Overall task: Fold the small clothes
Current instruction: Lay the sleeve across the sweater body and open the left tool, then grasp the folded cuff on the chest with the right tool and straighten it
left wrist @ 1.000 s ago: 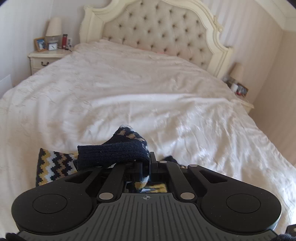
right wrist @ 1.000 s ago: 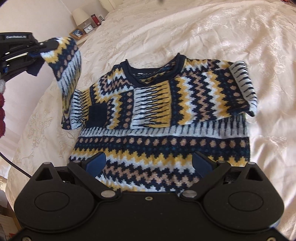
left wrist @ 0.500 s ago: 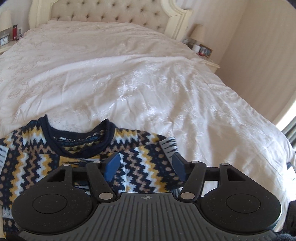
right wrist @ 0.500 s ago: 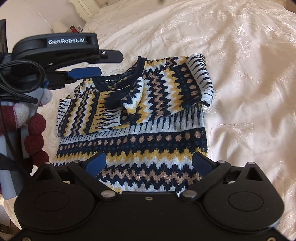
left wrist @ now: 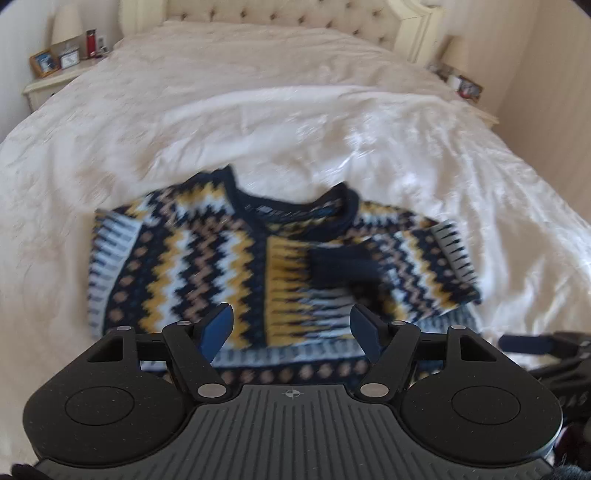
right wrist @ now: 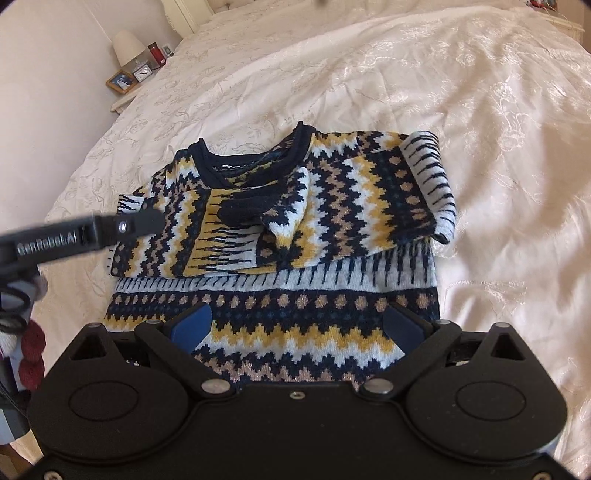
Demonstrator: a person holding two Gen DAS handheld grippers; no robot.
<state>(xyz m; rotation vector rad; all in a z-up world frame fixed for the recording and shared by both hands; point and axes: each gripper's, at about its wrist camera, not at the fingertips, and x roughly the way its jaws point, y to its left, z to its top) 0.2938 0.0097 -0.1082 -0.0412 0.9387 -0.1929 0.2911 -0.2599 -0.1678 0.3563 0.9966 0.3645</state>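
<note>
A small knitted sweater (left wrist: 207, 266) (right wrist: 332, 229) with navy, yellow, white and tan zigzags lies flat on the bed. Both sleeves are folded across its chest, and a navy cuff (left wrist: 343, 269) (right wrist: 247, 208) rests near the middle. My left gripper (left wrist: 291, 326) hovers open above the sweater's lower chest, holding nothing. The left gripper also shows in the right wrist view as a black blurred finger (right wrist: 85, 236) at the left edge. My right gripper (right wrist: 297, 325) stands open over the sweater's hem, nothing between its blue pads.
A cream bedspread (left wrist: 295, 110) (right wrist: 480, 110) covers the whole bed, with a tufted headboard (left wrist: 280, 11) behind. A nightstand (left wrist: 55, 79) at the far left carries a lamp, a clock and a photo frame. A second nightstand (left wrist: 465, 88) stands at the far right.
My left gripper carried the left sleeve across the chest, let go of it, opened, then drew back toward the sweater's near side. The right gripper stayed open over the hem.
</note>
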